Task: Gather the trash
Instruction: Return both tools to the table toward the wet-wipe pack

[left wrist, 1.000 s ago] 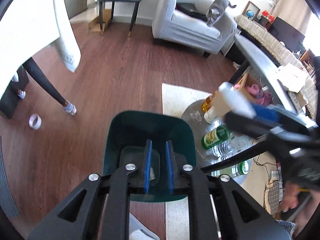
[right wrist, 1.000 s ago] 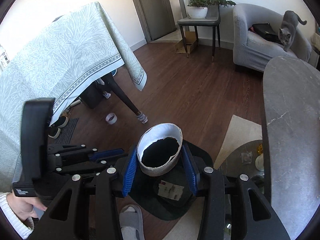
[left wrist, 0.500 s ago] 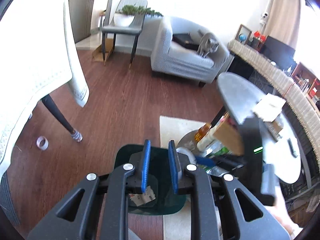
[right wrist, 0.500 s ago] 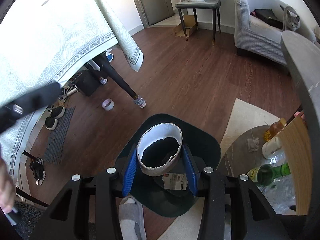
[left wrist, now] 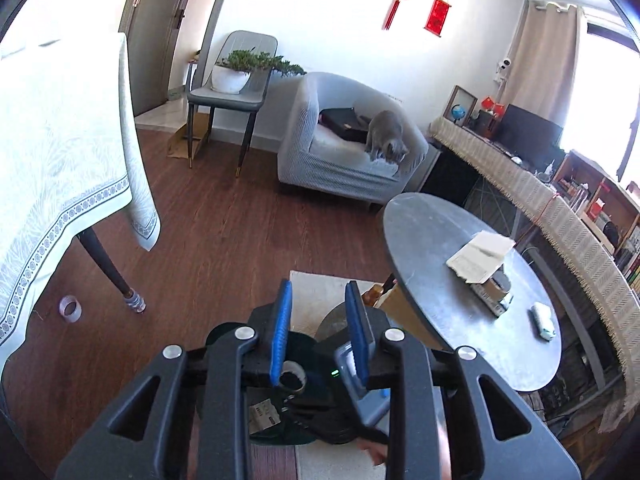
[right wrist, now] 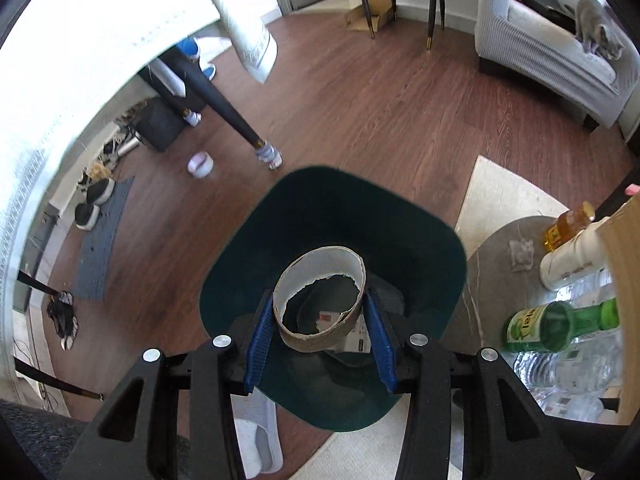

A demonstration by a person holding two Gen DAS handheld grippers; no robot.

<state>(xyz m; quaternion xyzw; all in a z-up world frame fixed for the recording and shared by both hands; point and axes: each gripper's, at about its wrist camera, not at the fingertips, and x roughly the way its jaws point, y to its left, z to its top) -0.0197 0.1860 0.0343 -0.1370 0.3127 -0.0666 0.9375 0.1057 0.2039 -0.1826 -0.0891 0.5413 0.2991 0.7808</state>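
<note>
Left claw (left wrist: 320, 330) higher, above bin (left wrist: 304, 344)

We see the left wrist view facing level across the room, the right wrist view tilted steeply down, close over the green bin (right wrist: 332, 216), both sharing bin (left wrist: 296, 344), armchair (left wrist: 340, 152), cat (right wrist: 598, 28).

In the left wrist view, the bin (left wrist: 224, 330) is mostly hidden behind the gripper's fingers (left wrist: 280, 344). In the right wrist view, the cardboard ring (right wrist: 320, 304) covers part of the paper scraps (right wrist: 352, 336) on the bin floor. A slipper (right wrist: 256, 436) is partly hidden below the bin rim. The plastic bottles (right wrist: 576, 368) are cut off at the right edge.
</note>
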